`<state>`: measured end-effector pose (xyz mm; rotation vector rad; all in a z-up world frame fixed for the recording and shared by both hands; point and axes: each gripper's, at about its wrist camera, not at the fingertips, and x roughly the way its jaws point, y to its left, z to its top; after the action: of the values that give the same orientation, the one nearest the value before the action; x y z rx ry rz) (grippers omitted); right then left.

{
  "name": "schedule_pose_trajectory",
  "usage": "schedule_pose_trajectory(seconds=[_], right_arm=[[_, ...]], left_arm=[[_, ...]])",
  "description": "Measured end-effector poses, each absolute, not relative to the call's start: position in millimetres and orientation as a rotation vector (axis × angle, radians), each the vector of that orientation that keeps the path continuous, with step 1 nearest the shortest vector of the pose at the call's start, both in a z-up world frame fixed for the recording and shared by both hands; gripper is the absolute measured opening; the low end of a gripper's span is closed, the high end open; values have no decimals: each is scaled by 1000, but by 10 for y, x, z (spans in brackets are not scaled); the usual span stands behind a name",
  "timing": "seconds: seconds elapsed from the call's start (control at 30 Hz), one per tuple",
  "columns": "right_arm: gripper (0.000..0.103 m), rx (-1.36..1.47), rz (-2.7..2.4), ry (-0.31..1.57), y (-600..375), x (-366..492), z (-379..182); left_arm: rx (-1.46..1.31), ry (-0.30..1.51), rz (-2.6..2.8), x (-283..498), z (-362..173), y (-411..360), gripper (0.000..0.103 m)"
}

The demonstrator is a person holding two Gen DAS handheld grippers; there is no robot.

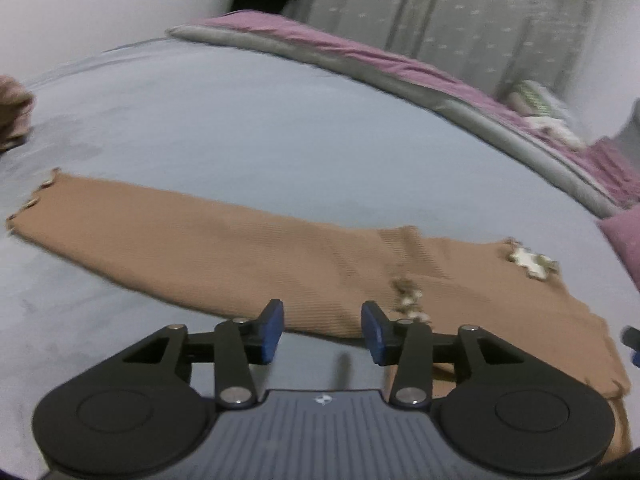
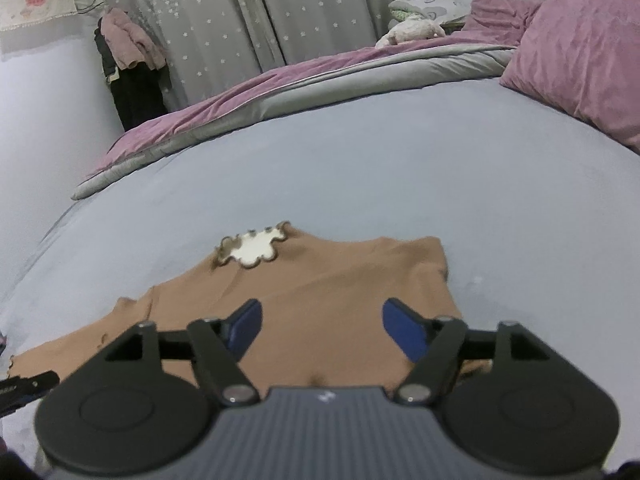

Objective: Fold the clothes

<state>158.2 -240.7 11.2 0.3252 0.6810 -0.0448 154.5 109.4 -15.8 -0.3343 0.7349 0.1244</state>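
A tan ribbed garment (image 1: pixel 248 256) lies flat on the pale blue bed sheet (image 1: pixel 240 128), stretched from left to right, with a white scalloped collar patch (image 1: pixel 530 262) at its right end. My left gripper (image 1: pixel 322 330) hovers over the garment's near edge, its blue pads apart and nothing between them. In the right wrist view the same garment (image 2: pixel 328 280) lies below my right gripper (image 2: pixel 322 330), collar patch (image 2: pixel 256 250) at its far edge. The right jaws stand wide, clear of the cloth.
A rolled grey and purple duvet (image 2: pixel 280 88) runs along the far side of the bed. A purple pillow (image 2: pixel 580 60) lies at the right, with a soft toy (image 2: pixel 412 30) behind it. Clothes hang (image 2: pixel 128 60) by the star-print curtain (image 2: pixel 260 8). Another brownish cloth (image 1: pixel 14 114) sits at the far left.
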Motion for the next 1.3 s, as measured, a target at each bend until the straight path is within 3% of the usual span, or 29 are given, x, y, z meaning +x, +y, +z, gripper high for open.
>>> schedule_pose_trajectory(seconds=[0.1, 0.23, 0.63, 1.0, 1.13, 1.3], right_arm=[[78, 311, -41, 682, -2311, 1516, 143], [86, 308, -23, 686, -2213, 1452, 147], [91, 311, 11, 714, -2067, 1420, 111], [92, 307, 10, 740, -2014, 1419, 26], [92, 301, 15, 747, -2009, 1432, 0], [92, 294, 15, 756, -1985, 1453, -41]], left_arm=[[-345, 750, 176, 1543, -169, 1172, 57], [-373, 763, 243, 1540, -204, 1298, 64], [-454, 736, 429, 1629, -387, 1720, 64], [-605, 601, 413, 1614, -512, 2053, 63], [-613, 539, 433, 1615, -586, 2154, 49], [-637, 483, 465, 1575, -670, 2252, 23]])
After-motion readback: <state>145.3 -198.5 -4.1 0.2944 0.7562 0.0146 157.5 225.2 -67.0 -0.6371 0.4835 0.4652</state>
